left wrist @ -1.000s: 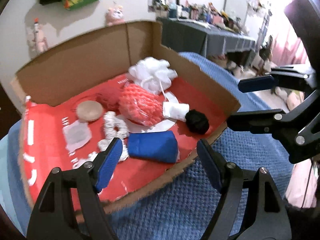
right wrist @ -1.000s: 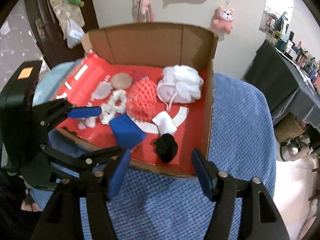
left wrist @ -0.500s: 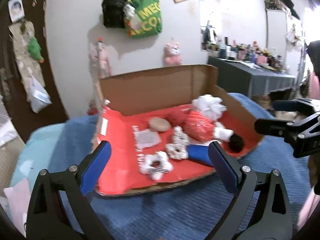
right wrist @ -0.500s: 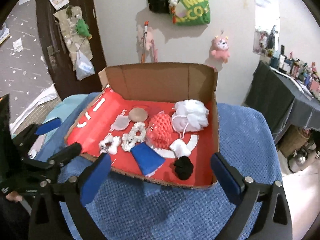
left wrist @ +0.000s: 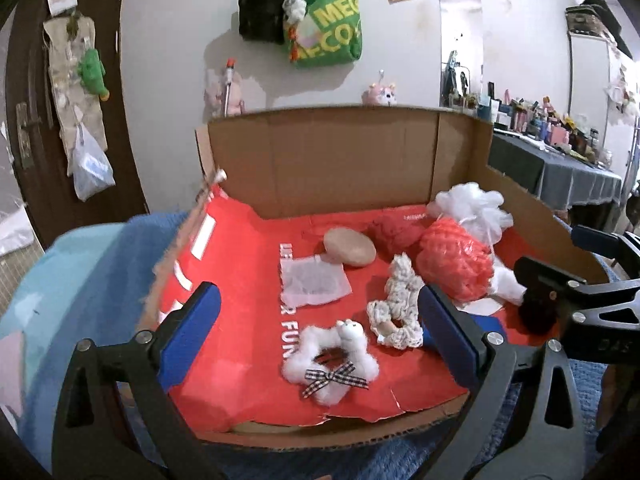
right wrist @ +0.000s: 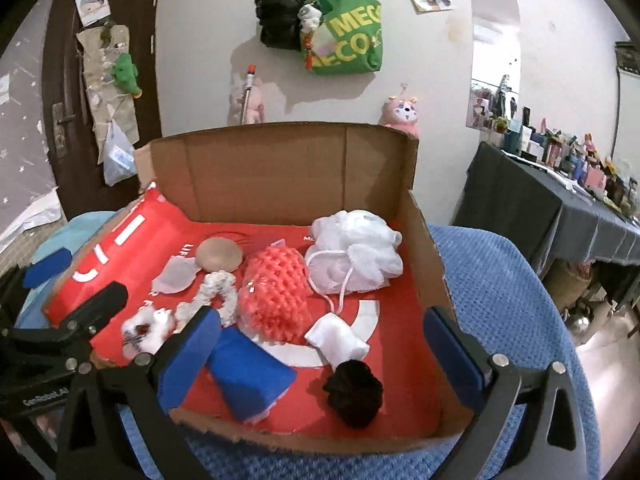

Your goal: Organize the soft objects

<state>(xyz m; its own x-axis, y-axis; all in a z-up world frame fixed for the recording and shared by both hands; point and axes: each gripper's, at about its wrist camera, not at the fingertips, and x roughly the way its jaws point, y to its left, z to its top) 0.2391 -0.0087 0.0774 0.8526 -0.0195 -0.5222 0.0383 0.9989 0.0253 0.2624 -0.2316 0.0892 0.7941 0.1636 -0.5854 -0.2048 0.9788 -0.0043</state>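
Observation:
An open cardboard box (left wrist: 344,168) (right wrist: 280,172) with a red floor lies on a blue blanket. In it lie a white fluffy scrunchie with a checked bow (left wrist: 330,362) (right wrist: 146,328), a patterned scrunchie (left wrist: 396,312) (right wrist: 216,292), a coral mesh pouf (left wrist: 456,264) (right wrist: 276,292), a white pouf (left wrist: 472,204) (right wrist: 354,256), a tan puff (left wrist: 349,247) (right wrist: 218,255), a blue pouch (right wrist: 250,376) and a black pom (right wrist: 354,390). My left gripper (left wrist: 320,334) is open over the box's front, around the fluffy scrunchie. My right gripper (right wrist: 320,360) is open over the front right.
A blue knit blanket (right wrist: 500,300) covers the bed under the box. A wall with a green bag (left wrist: 328,32) stands behind. A dark door (right wrist: 80,80) is at the left. A cluttered grey table (right wrist: 560,200) stands at the right.
Both grippers have pulled back and risen, then come forward again toward the box. The left gripper has swung left, from over the blue pouch to the fluffy scrunchie. Both stayed open.

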